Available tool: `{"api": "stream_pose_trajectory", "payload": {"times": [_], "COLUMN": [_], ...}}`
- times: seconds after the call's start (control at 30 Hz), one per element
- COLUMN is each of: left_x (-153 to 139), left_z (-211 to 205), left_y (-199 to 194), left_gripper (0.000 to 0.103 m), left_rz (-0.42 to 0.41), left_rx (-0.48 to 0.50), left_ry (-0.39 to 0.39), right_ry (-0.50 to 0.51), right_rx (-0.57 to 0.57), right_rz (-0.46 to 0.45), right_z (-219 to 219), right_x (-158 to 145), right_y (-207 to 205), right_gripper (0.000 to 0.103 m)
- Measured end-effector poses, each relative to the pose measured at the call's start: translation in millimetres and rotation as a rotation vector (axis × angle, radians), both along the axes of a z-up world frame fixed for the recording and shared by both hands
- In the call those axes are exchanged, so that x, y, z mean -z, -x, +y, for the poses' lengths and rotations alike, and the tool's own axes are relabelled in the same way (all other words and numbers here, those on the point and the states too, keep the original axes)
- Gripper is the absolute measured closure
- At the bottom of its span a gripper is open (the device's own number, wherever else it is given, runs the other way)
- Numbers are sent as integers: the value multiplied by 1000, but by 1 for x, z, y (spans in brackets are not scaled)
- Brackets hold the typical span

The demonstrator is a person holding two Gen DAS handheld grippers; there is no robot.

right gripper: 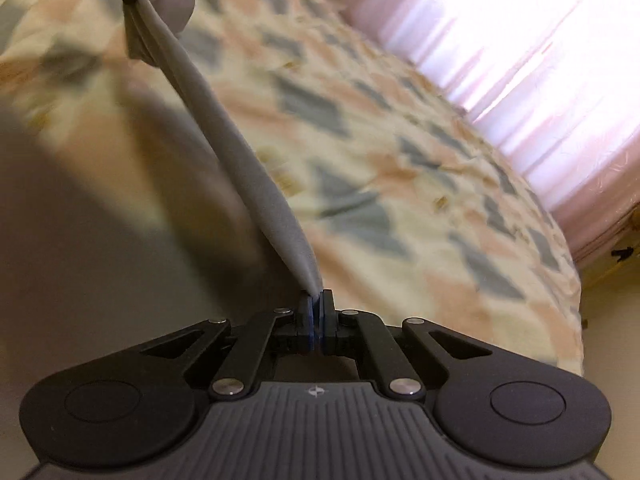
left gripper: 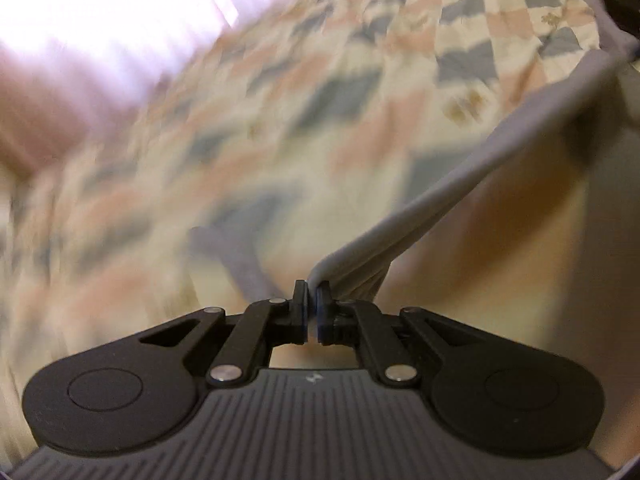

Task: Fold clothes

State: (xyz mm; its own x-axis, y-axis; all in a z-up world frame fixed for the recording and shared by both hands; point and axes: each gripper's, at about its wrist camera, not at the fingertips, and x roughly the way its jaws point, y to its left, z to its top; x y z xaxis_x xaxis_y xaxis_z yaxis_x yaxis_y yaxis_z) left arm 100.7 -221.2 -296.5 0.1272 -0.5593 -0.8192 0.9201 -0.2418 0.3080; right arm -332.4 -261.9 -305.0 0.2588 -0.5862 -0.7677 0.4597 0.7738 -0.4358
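Your grey garment (left gripper: 460,184) is plain, smooth cloth, pulled taut into a narrow band. In your left view it runs from 6 o'clock up toward 2 o'clock; in your right view, from 6 o'clock up toward 11 o'clock (right gripper: 240,152). Loose folds bunch at either end (one flap hangs free near the far end). Edges partly blurred.
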Motion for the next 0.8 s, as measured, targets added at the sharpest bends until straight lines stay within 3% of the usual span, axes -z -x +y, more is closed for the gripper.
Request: {"api": "stream_pose_trajectory", "payload": {"times": [0.1,0.2,0.23,0.3,0.37,0.47,0.53,0.6,0.7,0.8], "left_x": [28,38,37,28,17,8,8,8,15,28], "left_z": [72,116,126,127,118,91,70,51,31,8], "left_y": [17,18,19,20,23,34,40,45,47,49], "left_gripper": [92,85,83,74,65,58,56,54,45,44], "left_rz": [32,126,154,200,233,227,217,209,184,148], "left_rx": [-182,-388,-443,-516,-552,-546,-542,-548,-551,-540], "left_ry": [-132,-191,-190,-146,-84,-1,29,46,63,58], "right_ry": [-103,-226,-260,-326,-373,-430,-476,-472,-432,-454], "right_rx": [55,166,247,461,765,1223,1439,1546,1603,1638], "right_rz": [83,120,57,-121,-350,-751,-946,-1015,-1010,-1052], "right_z": [50,79,74,51,16,-21,-31,-36,-44,-43], "right_x": [25,41,35,21,11,14,32,46,58,69], "right_y": [1,9,18,46,94,177,219,240,252,257], "right_gripper": [95,69,59,58,58,58,58,58,58,59]}}
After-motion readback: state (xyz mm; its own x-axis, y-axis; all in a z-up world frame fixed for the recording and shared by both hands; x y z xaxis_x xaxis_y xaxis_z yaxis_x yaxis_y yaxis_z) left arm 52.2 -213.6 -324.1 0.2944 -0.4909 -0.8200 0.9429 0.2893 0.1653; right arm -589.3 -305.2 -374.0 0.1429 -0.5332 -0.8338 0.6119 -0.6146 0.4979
